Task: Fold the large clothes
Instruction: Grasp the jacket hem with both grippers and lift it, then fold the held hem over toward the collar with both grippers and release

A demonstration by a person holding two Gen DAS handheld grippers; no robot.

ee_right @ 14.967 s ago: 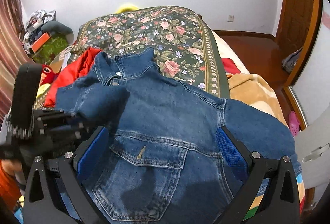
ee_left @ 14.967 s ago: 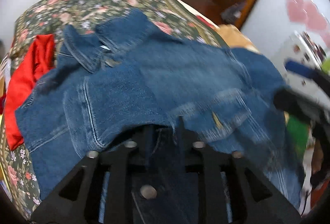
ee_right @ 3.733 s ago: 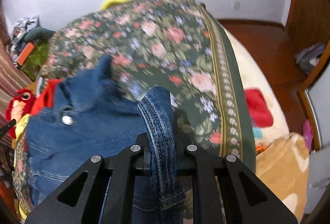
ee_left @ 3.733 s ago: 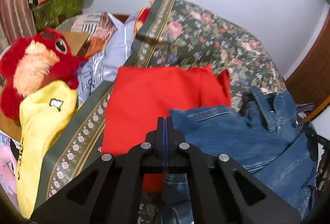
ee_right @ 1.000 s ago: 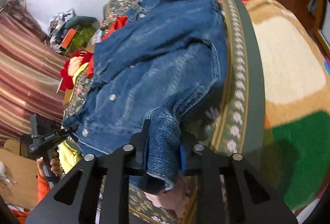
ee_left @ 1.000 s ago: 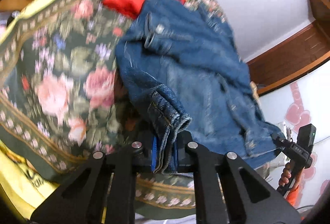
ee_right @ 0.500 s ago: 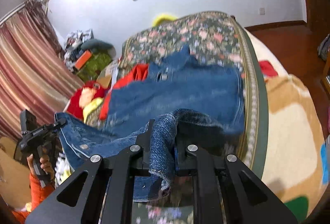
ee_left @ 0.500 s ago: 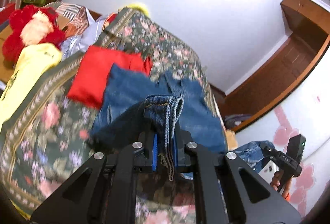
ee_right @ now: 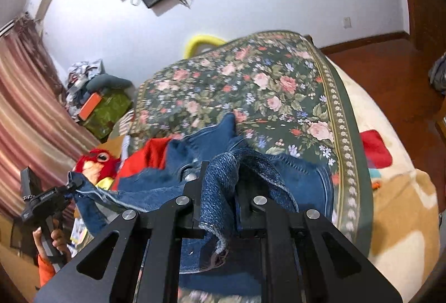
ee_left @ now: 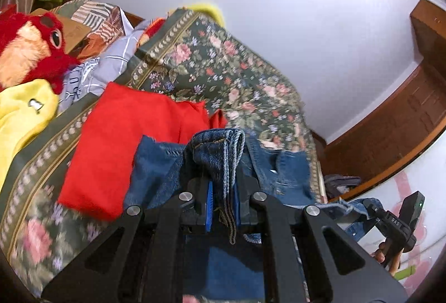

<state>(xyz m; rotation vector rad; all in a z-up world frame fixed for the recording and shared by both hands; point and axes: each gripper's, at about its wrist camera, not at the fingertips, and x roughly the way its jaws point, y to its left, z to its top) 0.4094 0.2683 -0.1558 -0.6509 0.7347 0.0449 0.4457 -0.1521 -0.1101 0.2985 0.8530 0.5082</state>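
Both grippers hold the denim jacket [ee_left: 223,152] by its hem corners, and that grip explains the whole arrangement. The left gripper [ee_left: 222,204] has its fingers [ee_left: 209,201] nearly closed on a bunched fold of hem, the blue pads pressing thick seamed cloth that stands up above them. The right gripper [ee_right: 218,198] is likewise clamped tight on a wad of denim [ee_right: 220,185] that spills over and hangs below the fingers [ee_right: 198,192]. Pinching the two bottom corners at once lets the lower half of the jacket be lifted as one sheet, with the hem strung between the hands; in the right wrist view that hem runs left to the other gripper [ee_right: 46,198], held in the person's hand [ee_right: 55,238]. The upper half of the jacket lies on the floral bedspread [ee_right: 278,85], collar [ee_right: 227,125] pointing toward the far end of the bed, so it looks as if the hem is meant to be carried over the body toward the collar for a crosswise fold. A folded red garment [ee_left: 125,135] lies near the bed's left edge, touching the jacket, presumably set there out of the way as finished work, and a red plush toy [ee_left: 30,49] sits beyond that edge.
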